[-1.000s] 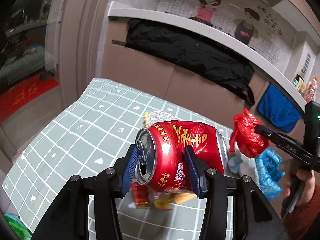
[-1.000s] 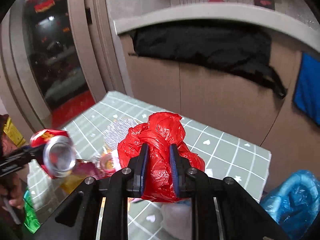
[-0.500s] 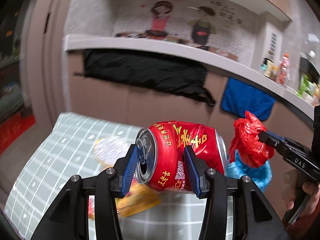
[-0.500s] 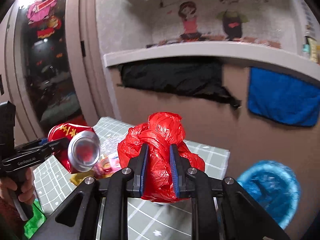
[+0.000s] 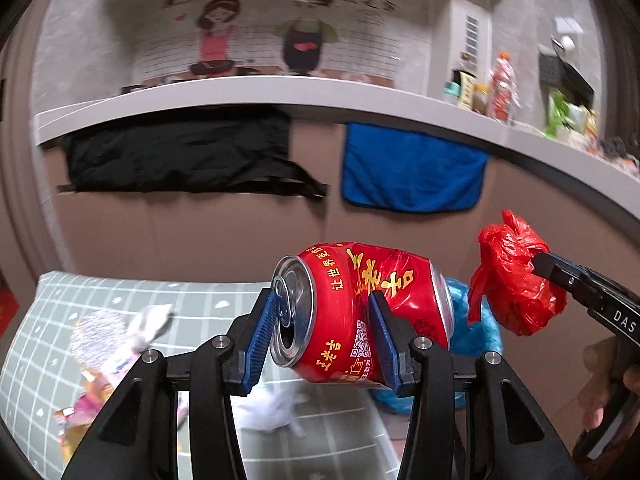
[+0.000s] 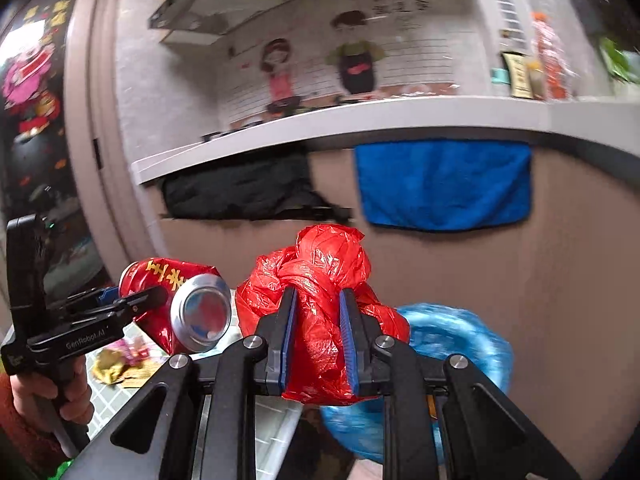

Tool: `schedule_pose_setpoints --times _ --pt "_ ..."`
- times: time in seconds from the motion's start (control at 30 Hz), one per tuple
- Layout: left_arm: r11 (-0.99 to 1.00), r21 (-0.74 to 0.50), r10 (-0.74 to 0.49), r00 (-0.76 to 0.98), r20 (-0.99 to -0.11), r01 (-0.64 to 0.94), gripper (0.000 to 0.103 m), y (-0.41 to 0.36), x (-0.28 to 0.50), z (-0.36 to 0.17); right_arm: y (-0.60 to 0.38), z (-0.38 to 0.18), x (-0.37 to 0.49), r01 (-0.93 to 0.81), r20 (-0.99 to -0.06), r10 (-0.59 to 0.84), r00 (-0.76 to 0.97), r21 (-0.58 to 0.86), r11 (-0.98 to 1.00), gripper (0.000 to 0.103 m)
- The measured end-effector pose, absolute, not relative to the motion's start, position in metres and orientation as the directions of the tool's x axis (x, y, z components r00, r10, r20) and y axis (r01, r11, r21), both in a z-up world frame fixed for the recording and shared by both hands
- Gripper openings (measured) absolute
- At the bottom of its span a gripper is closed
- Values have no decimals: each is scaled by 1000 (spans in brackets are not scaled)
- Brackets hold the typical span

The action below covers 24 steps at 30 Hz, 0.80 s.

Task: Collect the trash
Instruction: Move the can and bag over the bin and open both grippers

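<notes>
Dented red drink can [image 5: 362, 312] pinched sideways in left tongs [image 5: 322, 334], held above desk [image 5: 52, 328]. Crumpled red plastic bag [image 6: 320, 320] clamped in right tongs [image 6: 318, 338], just right of can. Blue-lined bin [image 6: 456, 344] below/behind right tongs. Wrappers [image 5: 108, 344] on desk, lower left.

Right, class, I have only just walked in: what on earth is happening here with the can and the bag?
A person is collecting trash with a hand-held claw in each hand. The left claw is shut on a dented red drink can, held sideways above the checked table. The right claw is shut on a crumpled red plastic bag. Both are lifted near a bin lined with a blue bag, which stands beyond the table's edge. A few wrappers lie on the table.
</notes>
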<state>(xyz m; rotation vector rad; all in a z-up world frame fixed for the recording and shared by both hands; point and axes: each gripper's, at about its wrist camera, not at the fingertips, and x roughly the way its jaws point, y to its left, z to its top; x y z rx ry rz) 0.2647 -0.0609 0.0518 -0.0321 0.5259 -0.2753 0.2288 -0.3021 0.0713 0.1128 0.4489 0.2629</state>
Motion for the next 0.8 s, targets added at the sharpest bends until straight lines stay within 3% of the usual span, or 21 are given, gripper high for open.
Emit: schedule_pose_setpoints --times 0.8 --pt "925 -123 -352 693 -630 358 47 -161 332 -16 -384 9 269 -41 -519 145 842 206 978 19"
